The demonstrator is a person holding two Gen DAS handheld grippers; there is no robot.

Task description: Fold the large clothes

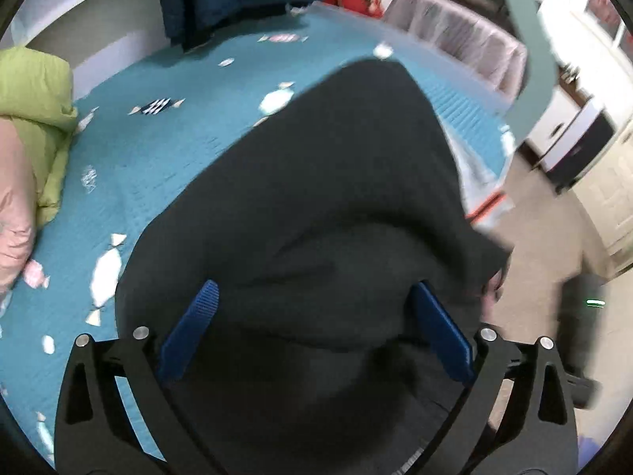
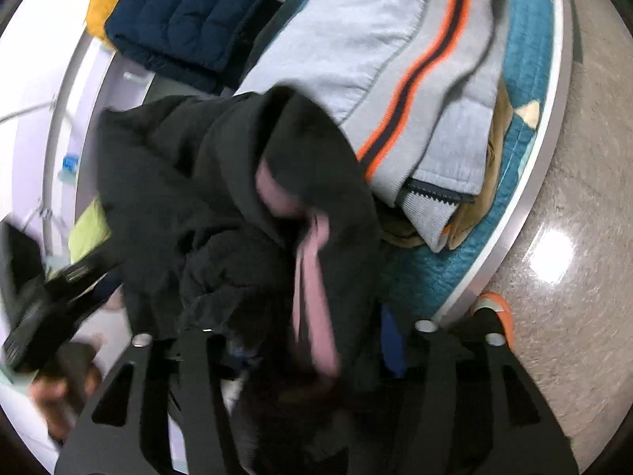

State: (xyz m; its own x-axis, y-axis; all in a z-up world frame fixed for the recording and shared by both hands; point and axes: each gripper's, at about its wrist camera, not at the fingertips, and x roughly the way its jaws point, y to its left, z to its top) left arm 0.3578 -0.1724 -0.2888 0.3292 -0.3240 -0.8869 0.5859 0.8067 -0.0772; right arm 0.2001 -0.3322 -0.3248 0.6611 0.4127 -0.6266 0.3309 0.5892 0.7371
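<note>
1. Over the teal quilted bed (image 1: 170, 166), a person is working a gripper in each hand on one black garment (image 1: 316, 182); it is lying bunched across the near part of the bed and spilling toward the edge by the floor (image 2: 573, 237).
2. At the left gripper (image 1: 314, 316), the blue fingers (image 1: 190, 328) are standing wide apart with the black cloth sagging between them; neither pad is pressing on it, so nothing is being pinched there.
3. At the right gripper (image 2: 312, 340), black cloth with a pink lining (image 2: 312, 297) is heaped right over the fingers; I cannot tell whether they are clamped on it or merely buried.
4. What could go wrong, as I judge it: with the left fingers loose, the heavy cloth is likely to slide off the bed edge; a blind right grasp could be catching only the pink lining, or several layers at once, and dragging the fold crooked; the bundle is also sitting close to the grey striped garment (image 2: 395, 59), which could get snagged and pulled apart.
5. Counting: two grippers; one black garment; one grey striped garment, already folded; one navy puffer jacket (image 2: 190, 16); one lime-green padded piece (image 1: 35, 91); one brown garment (image 2: 490, 158) under the grey one.
</note>
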